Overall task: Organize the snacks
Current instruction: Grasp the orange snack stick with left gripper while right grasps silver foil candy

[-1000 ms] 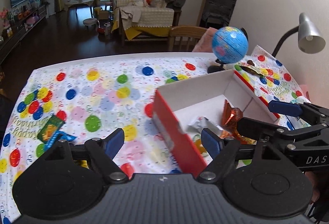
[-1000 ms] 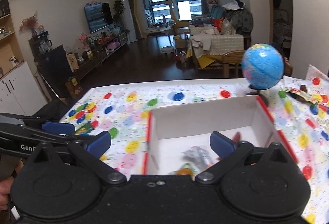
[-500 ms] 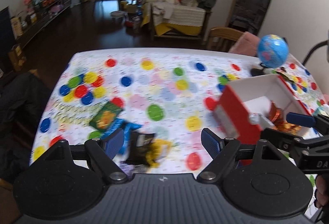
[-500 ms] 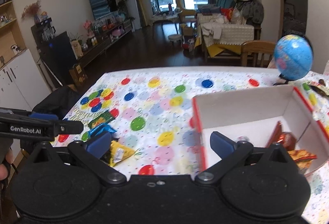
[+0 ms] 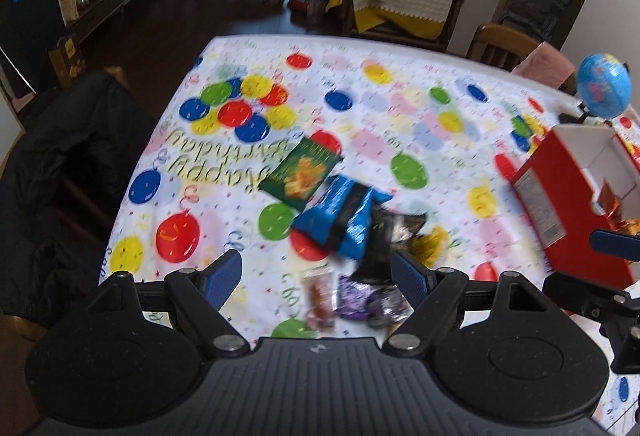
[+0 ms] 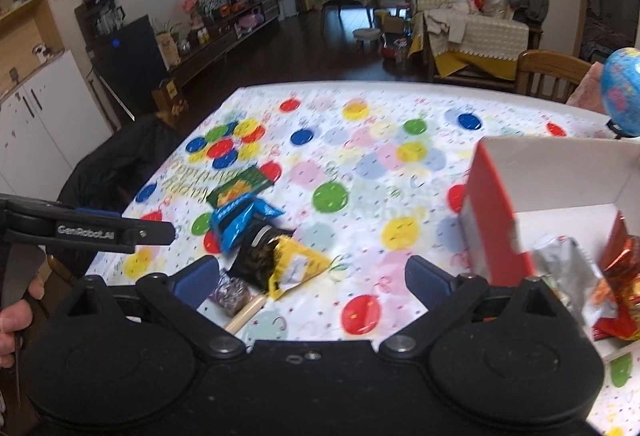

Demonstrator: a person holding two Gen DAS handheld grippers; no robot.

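Observation:
A pile of snack packets lies on the balloon tablecloth: a green packet (image 5: 301, 172), a blue one (image 5: 340, 216), a black and yellow one (image 5: 394, 236), a purple one (image 5: 368, 300) and a small reddish one (image 5: 318, 296). My left gripper (image 5: 318, 276) is open and empty, just above the near packets. My right gripper (image 6: 314, 278) is open and empty, over the cloth between the black and yellow packet (image 6: 276, 260) and the red box (image 6: 492, 212). The box holds a silver packet (image 6: 568, 260) and a red foil packet (image 6: 620, 276).
A blue globe (image 5: 604, 90) stands behind the red box (image 5: 560, 196). A black jacket (image 5: 68, 164) hangs on a chair at the table's left edge. A wooden chair (image 6: 552, 74) stands at the far side.
Both grippers have swung left, away from the red box and over to the pile of loose packets. Both stayed open and empty.

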